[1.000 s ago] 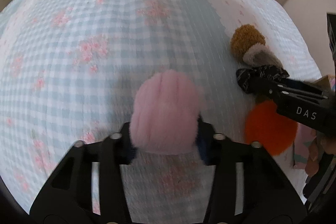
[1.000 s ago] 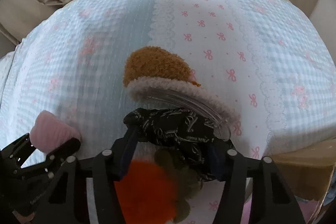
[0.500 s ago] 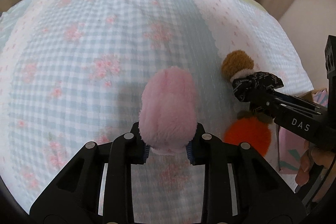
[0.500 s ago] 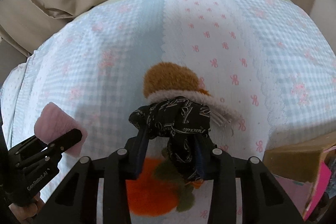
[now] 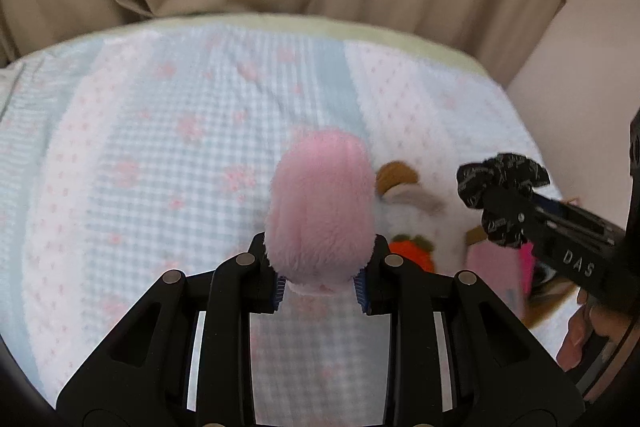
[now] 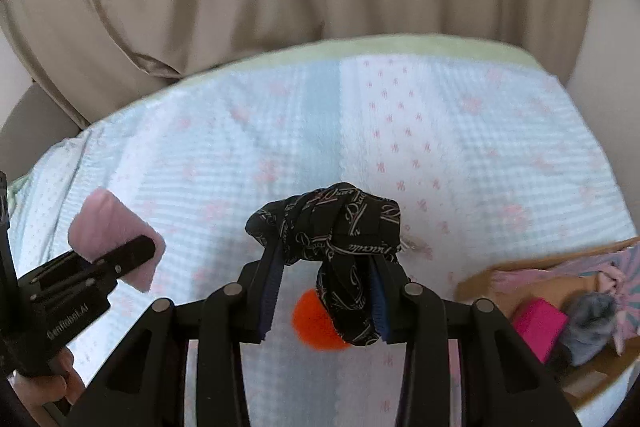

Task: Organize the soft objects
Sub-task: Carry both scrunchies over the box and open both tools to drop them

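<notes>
Now that both are lifted clear of the bed (image 5: 168,131), the pink pouf (image 5: 320,211) is pinched in the left tool (image 5: 320,287) and the black scrunchie (image 6: 332,247) in the right tool (image 6: 324,291), ready for the box (image 6: 592,307) at right.

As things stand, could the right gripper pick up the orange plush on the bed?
Probably not yet. The right gripper is shut on the black scrunchie, so its jaws are occupied; the orange plush lies uncovered on the bedspread below, nothing else blocking it.
</notes>
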`<move>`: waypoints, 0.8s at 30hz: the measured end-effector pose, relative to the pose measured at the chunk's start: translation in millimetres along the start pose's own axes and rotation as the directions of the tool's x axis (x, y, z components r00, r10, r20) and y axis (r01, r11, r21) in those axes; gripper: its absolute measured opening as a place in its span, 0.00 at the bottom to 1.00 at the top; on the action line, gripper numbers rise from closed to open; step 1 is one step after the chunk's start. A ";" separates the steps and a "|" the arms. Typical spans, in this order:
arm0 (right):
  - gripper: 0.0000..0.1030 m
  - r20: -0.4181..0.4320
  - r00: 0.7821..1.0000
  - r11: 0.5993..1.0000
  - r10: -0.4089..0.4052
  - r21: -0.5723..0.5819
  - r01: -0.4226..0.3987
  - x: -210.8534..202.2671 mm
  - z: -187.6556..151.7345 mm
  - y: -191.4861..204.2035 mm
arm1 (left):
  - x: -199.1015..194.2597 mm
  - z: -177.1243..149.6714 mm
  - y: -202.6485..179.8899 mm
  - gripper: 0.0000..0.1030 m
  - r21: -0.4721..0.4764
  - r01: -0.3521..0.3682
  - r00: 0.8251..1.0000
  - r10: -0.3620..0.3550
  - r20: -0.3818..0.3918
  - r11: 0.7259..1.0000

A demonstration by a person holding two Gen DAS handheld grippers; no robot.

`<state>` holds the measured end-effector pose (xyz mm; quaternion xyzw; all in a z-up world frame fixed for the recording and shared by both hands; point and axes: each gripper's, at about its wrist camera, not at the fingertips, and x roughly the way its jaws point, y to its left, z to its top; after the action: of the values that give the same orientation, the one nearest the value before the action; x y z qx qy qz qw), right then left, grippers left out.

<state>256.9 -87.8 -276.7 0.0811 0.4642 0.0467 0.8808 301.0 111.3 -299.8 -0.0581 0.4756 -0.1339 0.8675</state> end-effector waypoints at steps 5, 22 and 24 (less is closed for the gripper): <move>0.35 0.049 0.999 1.000 0.004 -0.005 -0.003 -73.3 -1.6 14.3 | -76.9 5.4 -11.3 0.23 0.003 -0.014 0.998 0.013 0.056 1.000; 0.35 0.127 0.991 0.999 0.032 -0.037 -0.027 -257.7 -50.9 9.6 | -236.4 -37.4 -100.6 0.23 0.035 -0.027 0.993 0.023 0.113 0.999; 0.35 0.138 0.990 0.999 0.038 -0.028 -0.035 -265.6 -53.1 -1.1 | -239.7 -40.5 -117.3 0.23 0.047 -0.017 0.993 0.011 0.120 0.999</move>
<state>63.1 -125.4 -91.2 0.0816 0.3997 0.0629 0.9109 123.5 69.0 -100.9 -0.0418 0.4197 -0.1357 0.8965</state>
